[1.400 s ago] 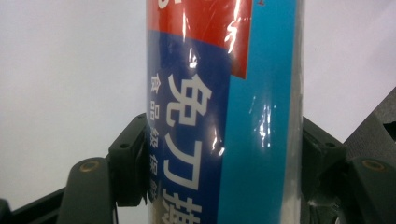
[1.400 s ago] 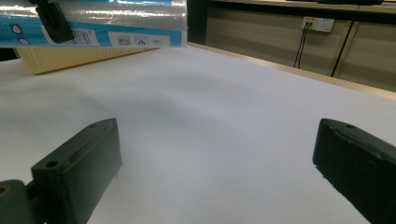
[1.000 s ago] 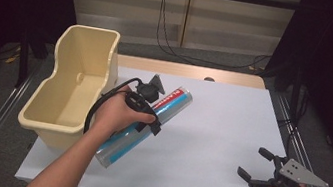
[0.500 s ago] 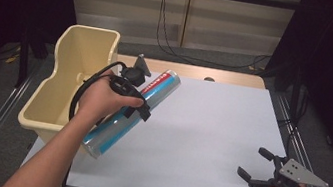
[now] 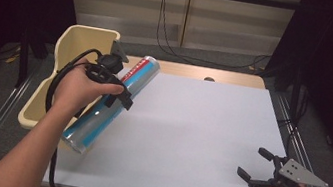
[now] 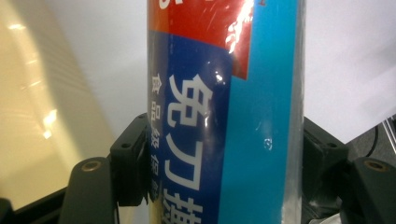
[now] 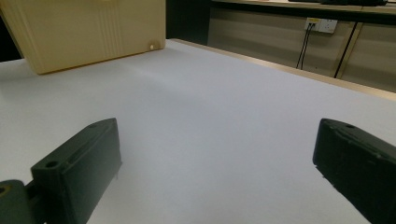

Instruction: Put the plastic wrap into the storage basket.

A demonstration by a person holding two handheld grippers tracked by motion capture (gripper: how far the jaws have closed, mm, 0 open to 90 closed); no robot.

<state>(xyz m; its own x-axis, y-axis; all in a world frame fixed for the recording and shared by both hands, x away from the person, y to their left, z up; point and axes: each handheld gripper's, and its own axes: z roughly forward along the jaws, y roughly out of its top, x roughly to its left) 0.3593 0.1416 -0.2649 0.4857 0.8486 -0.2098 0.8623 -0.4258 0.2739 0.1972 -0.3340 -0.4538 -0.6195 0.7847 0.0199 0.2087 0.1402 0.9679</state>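
Left gripper (image 5: 113, 87) has carried the clamped foil roll (image 5: 111, 102) nearer the bin (image 5: 68, 47), seemingly airborne; right gripper (image 5: 258, 168) stays wide.

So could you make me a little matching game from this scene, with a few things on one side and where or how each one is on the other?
Things:
1. roll
2. bin
3. left gripper
4. right gripper

States:
A. open, holding nothing
B. cream, at the table's left edge
C. shut around the roll
D. blue and red, lifted at a slant

Pairs: 1-D, 2-B, 3-C, 4-A
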